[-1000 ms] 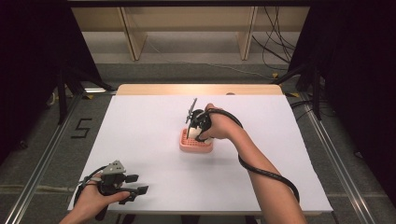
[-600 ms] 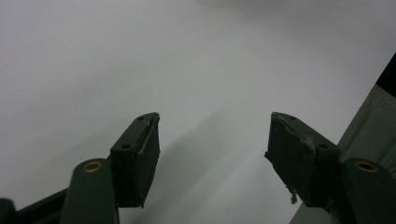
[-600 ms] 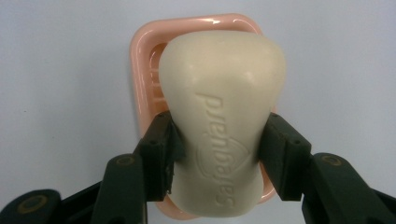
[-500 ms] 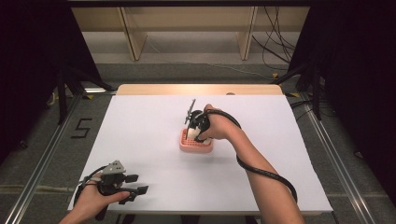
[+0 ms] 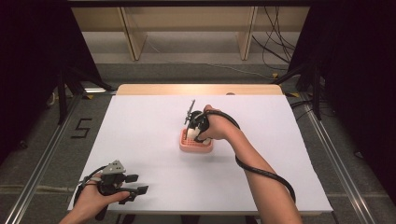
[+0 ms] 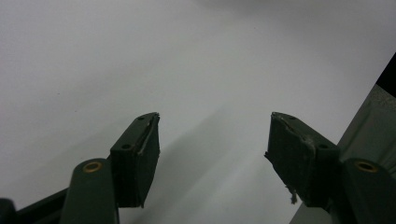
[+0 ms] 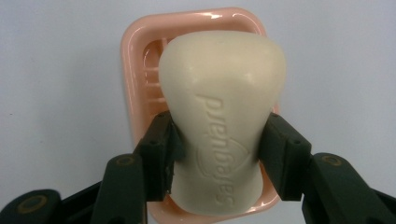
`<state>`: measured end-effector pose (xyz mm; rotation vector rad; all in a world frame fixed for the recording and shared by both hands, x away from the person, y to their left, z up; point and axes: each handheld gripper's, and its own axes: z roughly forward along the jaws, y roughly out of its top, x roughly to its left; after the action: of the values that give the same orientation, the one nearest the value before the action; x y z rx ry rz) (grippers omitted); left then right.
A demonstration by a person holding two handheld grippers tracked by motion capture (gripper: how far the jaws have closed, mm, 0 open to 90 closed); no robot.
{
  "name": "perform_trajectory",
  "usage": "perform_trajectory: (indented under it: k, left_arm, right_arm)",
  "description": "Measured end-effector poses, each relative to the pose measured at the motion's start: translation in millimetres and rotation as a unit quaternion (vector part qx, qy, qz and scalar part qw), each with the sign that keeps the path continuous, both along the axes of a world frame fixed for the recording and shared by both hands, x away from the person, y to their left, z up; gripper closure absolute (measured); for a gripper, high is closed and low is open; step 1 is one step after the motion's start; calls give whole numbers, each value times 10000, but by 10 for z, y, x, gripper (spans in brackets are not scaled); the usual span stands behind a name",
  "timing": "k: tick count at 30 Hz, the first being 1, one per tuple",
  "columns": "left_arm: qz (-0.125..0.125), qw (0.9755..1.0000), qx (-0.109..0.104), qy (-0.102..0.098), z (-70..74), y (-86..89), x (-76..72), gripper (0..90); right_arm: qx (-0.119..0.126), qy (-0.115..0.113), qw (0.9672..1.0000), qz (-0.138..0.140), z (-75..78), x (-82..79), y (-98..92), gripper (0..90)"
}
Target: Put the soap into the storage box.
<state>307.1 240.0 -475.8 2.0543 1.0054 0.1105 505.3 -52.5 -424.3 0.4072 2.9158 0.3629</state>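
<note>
A cream bar of soap [image 7: 224, 126] with raised lettering sits between the jaws of my right gripper [image 7: 219, 156], whose pads press on its narrow waist. Beneath the bar lies a pink soap dish [image 7: 133, 70] with a slatted floor; whether the bar rests in it or hangs just above I cannot tell. From above, the right gripper [image 5: 196, 130] points down over the pink dish [image 5: 195, 147] at the middle of the white table [image 5: 140, 130]. My left gripper [image 5: 140, 190] rests near the front left corner, open, with nothing between its fingers [image 6: 140, 154].
The table's front edge runs just past the left gripper, with grey floor [image 6: 369, 121] beyond it. A black cable [image 5: 266, 172] trails along the right forearm. Wooden shelving [image 5: 187, 28] stands behind the table.
</note>
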Motion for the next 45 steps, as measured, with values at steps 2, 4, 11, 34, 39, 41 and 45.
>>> perform_trajectory:
  k: [2, 4, 11, 34, 39, 41, 45]
  left_arm:
    - [-2, 10000, -1, 3, 0, 0, 0, 338]
    - [-2, 10000, 2, 2, 0, 1, -1, 338]
    - [-3, 10000, 3, -1, 1, 0, 0, 338]
    - [-3, 10000, 41, -4, 0, 1, 2, 338]
    - [11, 10000, 77, 25, -4, -2, 4, 338]
    - [16, 10000, 1, 22, -3, -8, -2, 338]
    - [13, 10000, 76, 27, -5, -3, 5, 338]
  right_arm:
    - [15, 25, 10000, -58, -14, -4, 5, 504]
    - [12, 48, 10000, -9, -31, -1, 12, 504]
    - [-19, -24, 9999, 143, -28, 17, 18, 504]
    - [4, 28, 9999, 122, -90, 22, 29, 500]
    - [13, 46, 10000, 81, -81, 20, 28, 499]
    - [25, 46, 9999, 103, -80, 23, 27, 499]
    - [27, 40, 9999, 97, -76, 22, 29, 496]
